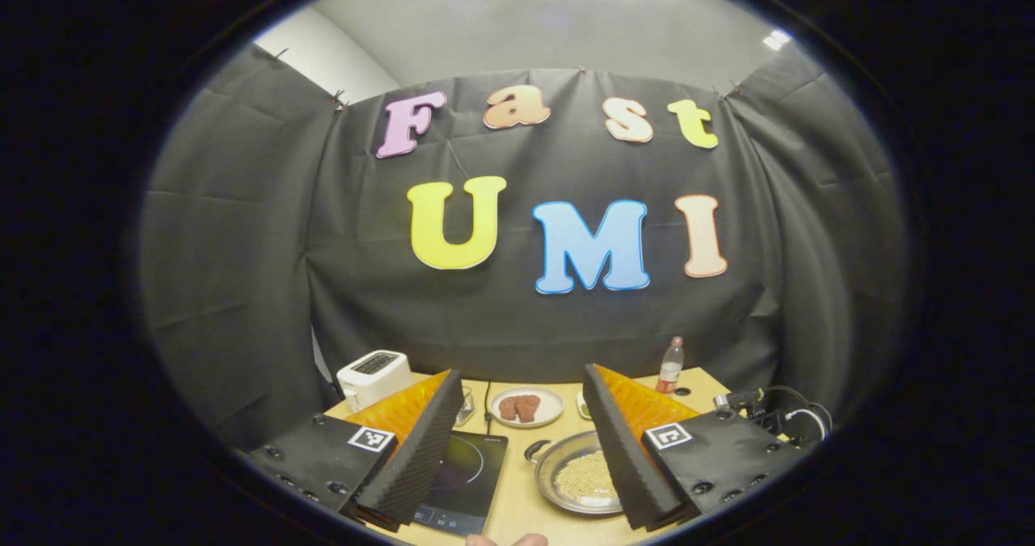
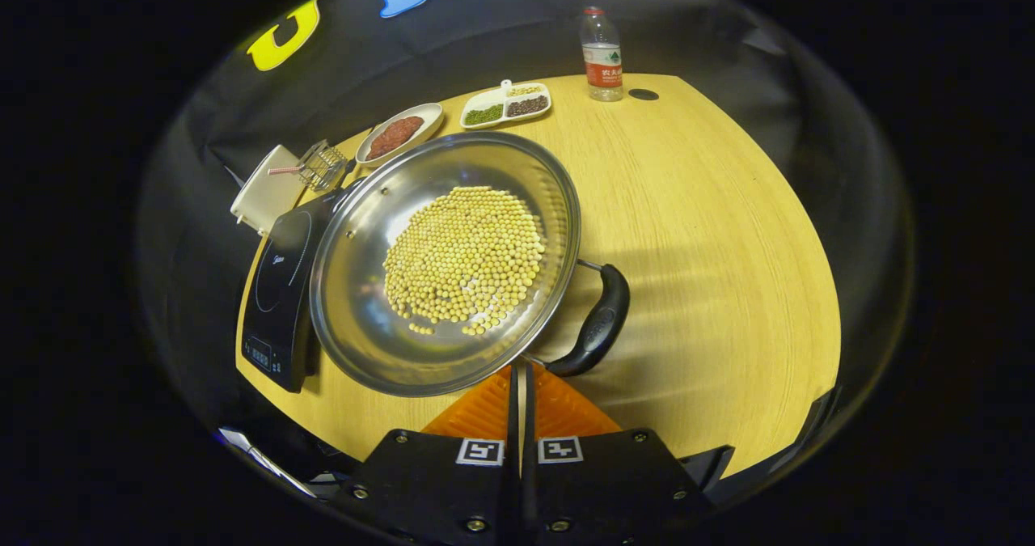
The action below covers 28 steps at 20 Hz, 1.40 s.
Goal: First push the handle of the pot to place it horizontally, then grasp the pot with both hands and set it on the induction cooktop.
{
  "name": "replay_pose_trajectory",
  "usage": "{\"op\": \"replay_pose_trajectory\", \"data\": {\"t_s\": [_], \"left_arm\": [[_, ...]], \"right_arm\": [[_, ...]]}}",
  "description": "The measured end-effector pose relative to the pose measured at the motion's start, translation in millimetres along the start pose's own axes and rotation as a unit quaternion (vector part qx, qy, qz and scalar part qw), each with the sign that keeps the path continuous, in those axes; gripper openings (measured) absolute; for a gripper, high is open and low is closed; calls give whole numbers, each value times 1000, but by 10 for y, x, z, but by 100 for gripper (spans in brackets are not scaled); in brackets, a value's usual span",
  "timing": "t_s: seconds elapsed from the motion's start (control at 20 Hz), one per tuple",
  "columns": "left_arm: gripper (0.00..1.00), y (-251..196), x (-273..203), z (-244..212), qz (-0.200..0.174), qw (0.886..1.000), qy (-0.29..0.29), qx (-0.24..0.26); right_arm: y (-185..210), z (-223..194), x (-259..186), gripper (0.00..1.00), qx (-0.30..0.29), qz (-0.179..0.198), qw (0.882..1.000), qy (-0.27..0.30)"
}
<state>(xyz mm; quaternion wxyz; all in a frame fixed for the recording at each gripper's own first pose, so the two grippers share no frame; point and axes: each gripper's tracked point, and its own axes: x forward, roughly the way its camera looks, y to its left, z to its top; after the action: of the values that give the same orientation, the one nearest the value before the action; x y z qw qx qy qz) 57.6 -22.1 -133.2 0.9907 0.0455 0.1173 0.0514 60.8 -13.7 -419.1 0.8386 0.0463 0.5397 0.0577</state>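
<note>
A steel pot [image 2: 364, 303] holding yellow beans rests on the wooden table [image 2: 711, 230], just right of the black induction cooktop [image 2: 279, 287]. One black handle [image 2: 600, 319] of the pot points toward the near right. My right gripper [image 2: 518, 370] is shut, with its tips at the pot's near rim beside that handle's base. In the left gripper view my left gripper [image 1: 521, 376] is open and held above the table's near edge. The cooktop [image 1: 465, 469] shows past its left finger, and the pot [image 1: 566, 469] lies by its right finger.
A plate of red meat [image 2: 400, 132], a divided dish of beans [image 2: 505, 103] and a water bottle [image 2: 601, 52] stand along the back. A white toaster [image 1: 373, 374] and a small wire basket [image 2: 322, 166] sit behind the cooktop. Cables [image 1: 780, 416] lie at the right edge.
</note>
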Motion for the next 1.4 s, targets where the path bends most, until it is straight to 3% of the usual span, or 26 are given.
{"op": "replay_pose_trajectory", "data": {"t_s": [0.55,1.05,1.1,1.2,1.25,1.35,1.4], "left_arm": [[99,46,405,-447,-72,997,31,-12],[95,1,900,-1072,-132,987,92,-12],[95,-23,948,-1145,-138,985,100,-13],[95,-47,1047,-1267,-147,983,113,-18],[95,-55,1098,-1325,-148,981,120,-21],[95,-99,1207,-1470,-154,979,134,-27],[95,-124,1268,-1553,-158,977,143,-31]], "right_arm": [[-329,406,155,2,18,-55,998,-21],[-550,679,159,4,3,-90,995,-45],[-611,718,84,9,-9,-100,993,-60],[-653,814,-101,48,-32,-107,989,-95],[-645,875,-198,73,-32,-104,987,-117],[-601,1016,-389,100,-31,-94,982,-159],[-592,1087,-461,100,-35,-93,979,-178]]}}
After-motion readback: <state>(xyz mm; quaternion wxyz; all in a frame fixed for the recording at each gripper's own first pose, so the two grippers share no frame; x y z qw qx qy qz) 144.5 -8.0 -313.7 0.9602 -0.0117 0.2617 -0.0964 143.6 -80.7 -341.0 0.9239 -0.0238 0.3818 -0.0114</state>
